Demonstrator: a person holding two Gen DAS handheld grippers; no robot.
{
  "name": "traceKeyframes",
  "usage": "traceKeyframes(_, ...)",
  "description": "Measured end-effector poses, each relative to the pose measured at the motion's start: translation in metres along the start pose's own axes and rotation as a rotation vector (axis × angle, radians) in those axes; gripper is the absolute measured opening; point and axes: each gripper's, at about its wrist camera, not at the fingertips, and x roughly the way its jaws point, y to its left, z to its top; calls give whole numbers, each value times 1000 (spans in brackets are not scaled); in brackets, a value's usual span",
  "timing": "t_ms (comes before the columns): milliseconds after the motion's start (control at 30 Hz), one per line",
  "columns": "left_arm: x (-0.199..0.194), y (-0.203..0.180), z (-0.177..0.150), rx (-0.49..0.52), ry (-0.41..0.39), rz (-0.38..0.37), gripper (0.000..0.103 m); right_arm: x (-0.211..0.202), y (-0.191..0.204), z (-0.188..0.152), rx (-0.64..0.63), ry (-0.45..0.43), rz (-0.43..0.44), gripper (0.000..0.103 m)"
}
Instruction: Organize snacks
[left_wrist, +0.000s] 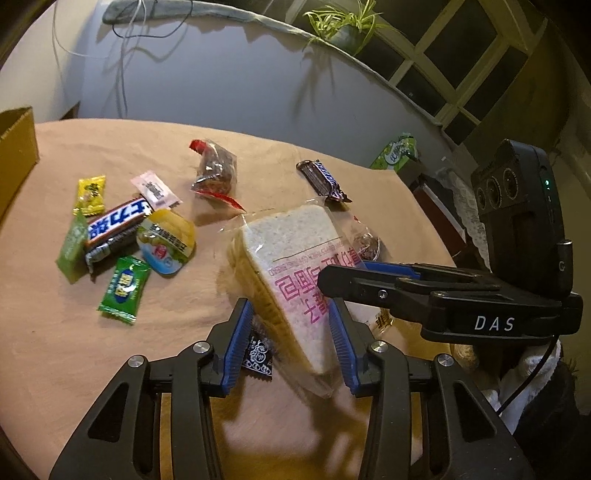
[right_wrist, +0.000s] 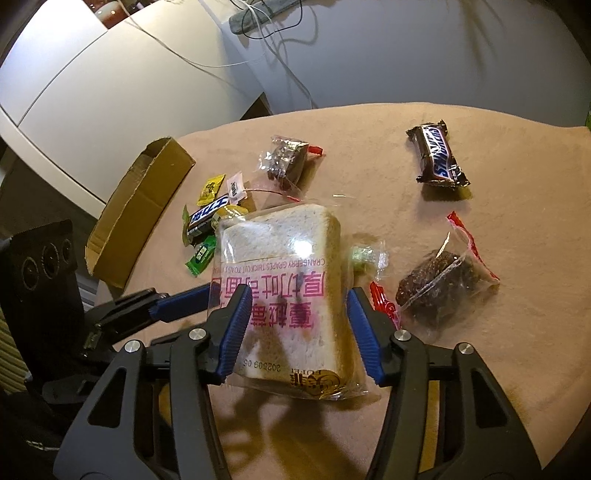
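Observation:
A bagged slice of toast bread (left_wrist: 291, 258) with pink print is held up off the tan tablecloth, tilted. My left gripper (left_wrist: 290, 332) is shut on its lower corner. My right gripper (right_wrist: 299, 321) is shut on the same bread (right_wrist: 284, 251) across its width; the right gripper also shows in the left wrist view (left_wrist: 332, 278), coming in from the right. A pile of small candies and a Snickers bar (left_wrist: 118, 225) lies to the left. Another Snickers bar (right_wrist: 437, 155) and two bags of dark snacks (right_wrist: 439, 286) (right_wrist: 288, 160) lie apart on the cloth.
An open cardboard box (right_wrist: 140, 203) sits at the table's left edge, also in the left wrist view (left_wrist: 14, 155). A small black-patterned packet (left_wrist: 258, 350) lies under the left gripper. A green tissue pack (left_wrist: 397, 151) sits beyond the far right edge. White cables hang on the wall behind.

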Motion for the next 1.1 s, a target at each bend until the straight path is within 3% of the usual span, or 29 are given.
traceKeyframes(233,-1,1,0,14,-9,-9,40,0,-1,3,42,13,16,48)
traceKeyframes(500,-30,10,6,23,-86,2,38,-6,23,9,30,-4,13,43)
traceKeyframes(767,-72,33,7,6,-174,37,38,-3,73,28,-22,-25,43,42)
traceKeyframes(1100,-136,89,12,-43,-287,135,38,25,165,64,-147,-27,115,42)
